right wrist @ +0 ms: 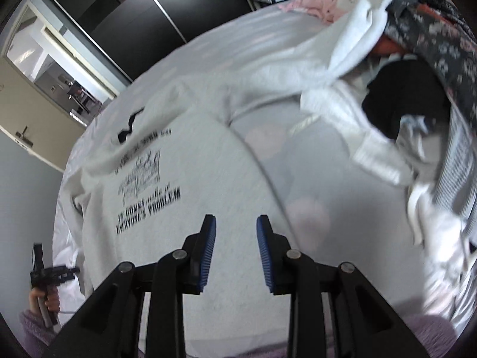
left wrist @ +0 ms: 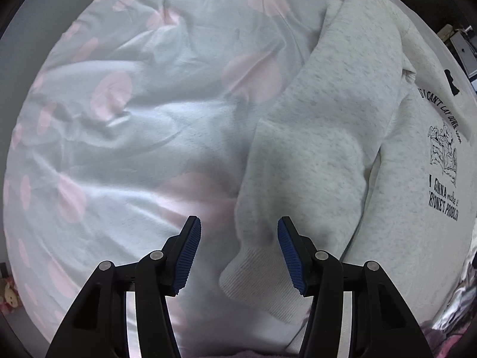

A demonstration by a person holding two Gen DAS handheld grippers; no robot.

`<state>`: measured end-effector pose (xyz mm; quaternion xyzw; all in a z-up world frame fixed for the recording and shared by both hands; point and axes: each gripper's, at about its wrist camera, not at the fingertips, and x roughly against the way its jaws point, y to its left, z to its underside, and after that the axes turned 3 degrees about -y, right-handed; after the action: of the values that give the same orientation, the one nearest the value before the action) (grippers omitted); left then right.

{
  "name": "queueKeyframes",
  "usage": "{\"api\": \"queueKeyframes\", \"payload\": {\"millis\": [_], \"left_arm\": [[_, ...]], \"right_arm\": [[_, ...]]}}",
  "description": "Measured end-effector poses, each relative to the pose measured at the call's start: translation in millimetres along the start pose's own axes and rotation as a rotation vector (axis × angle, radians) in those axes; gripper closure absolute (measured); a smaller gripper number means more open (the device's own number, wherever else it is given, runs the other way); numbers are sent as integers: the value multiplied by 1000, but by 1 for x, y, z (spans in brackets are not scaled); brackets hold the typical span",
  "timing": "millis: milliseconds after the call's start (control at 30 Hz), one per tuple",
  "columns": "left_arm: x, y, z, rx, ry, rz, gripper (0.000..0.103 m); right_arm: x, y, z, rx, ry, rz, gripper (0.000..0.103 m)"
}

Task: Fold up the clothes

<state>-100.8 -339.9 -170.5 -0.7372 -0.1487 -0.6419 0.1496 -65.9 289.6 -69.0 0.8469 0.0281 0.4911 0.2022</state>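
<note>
A pale grey sweatshirt [left wrist: 342,104] with a black print [left wrist: 444,164] lies flat on the bed, at the right of the left wrist view. One sleeve [left wrist: 298,179] runs down from it, and the sleeve's ribbed cuff [left wrist: 253,280] rests on the sheet. My left gripper [left wrist: 238,219] points straight down over that cuff. It is open, and the cuff lies between and below the blue pads [left wrist: 189,253], untouched. In the right wrist view my right gripper [right wrist: 236,217] hangs open over the sweatshirt's body [right wrist: 208,179], beside the print [right wrist: 149,197], with nothing between its fingers.
The bed sheet [left wrist: 134,134] is pale with pink dots. A heap of mixed clothes [right wrist: 417,104] lies along the right. A dark wardrobe [right wrist: 134,15] and a doorway [right wrist: 59,68] stand behind. A hand [right wrist: 49,298] grips a black handle at the far left.
</note>
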Motion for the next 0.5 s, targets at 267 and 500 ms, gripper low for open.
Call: {"api": "queueKeyframes", "payload": {"millis": [267,500], "left_arm": [[9,-6,2,30,-69,39,90],[114,29,-35,53,-288,-29,92]], "right_arm": [[-1,7,23,13,36,30,75],[-4,3,22,-7,51,60,75]]}}
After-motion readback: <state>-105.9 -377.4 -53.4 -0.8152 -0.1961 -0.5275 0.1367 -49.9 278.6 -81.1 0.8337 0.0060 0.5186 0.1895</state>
